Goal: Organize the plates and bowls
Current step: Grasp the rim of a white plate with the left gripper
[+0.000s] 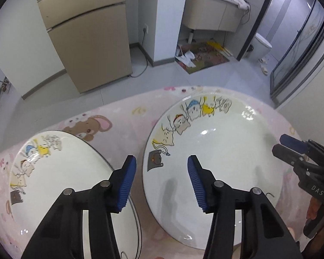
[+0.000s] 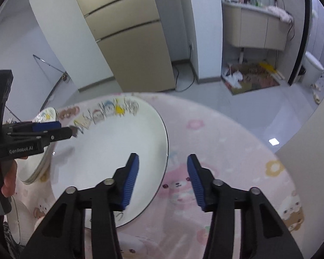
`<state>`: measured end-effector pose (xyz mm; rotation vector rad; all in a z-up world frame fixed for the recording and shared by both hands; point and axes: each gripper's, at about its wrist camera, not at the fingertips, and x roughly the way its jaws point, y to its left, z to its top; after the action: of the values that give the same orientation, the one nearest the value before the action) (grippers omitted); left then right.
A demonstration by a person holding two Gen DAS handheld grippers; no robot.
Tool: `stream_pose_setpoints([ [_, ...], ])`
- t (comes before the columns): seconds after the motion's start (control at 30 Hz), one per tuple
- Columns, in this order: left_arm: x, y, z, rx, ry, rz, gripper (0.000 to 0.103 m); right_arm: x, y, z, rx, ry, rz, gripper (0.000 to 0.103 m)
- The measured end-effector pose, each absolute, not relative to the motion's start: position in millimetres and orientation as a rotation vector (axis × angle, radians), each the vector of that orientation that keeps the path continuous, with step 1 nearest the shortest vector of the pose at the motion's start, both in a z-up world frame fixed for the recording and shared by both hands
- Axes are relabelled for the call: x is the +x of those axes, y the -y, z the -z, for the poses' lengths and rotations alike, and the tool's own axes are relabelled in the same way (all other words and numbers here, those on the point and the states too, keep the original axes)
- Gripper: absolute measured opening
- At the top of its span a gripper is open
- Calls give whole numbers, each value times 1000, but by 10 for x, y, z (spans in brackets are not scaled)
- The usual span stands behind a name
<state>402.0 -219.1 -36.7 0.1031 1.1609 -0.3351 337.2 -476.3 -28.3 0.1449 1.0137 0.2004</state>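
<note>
Nearest the left wrist camera, the left tongs (image 1: 162, 181) hang released, jaws wide, over the gap between two cartoon-printed plates on the pink bench (image 1: 123, 116): the left plate (image 1: 60, 177) and the right plate (image 1: 222, 151), which lie just beside each other. Over the right plate's right rim the right tongs (image 2: 163, 179) are released too. Further off in the right view, the left plate seems to top a small stack. To stack well, I judge one jaw should slide under the right plate's rim, grip firmly, then lift level. Beyond stands a fridge (image 1: 86, 32)
</note>
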Motion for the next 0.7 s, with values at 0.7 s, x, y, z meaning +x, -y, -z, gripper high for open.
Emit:
stream_pose_setpoints([
  [0.7,4049,2331,533,193,-1138,278,29,3432,4838,526,308,-1035,-315,13],
])
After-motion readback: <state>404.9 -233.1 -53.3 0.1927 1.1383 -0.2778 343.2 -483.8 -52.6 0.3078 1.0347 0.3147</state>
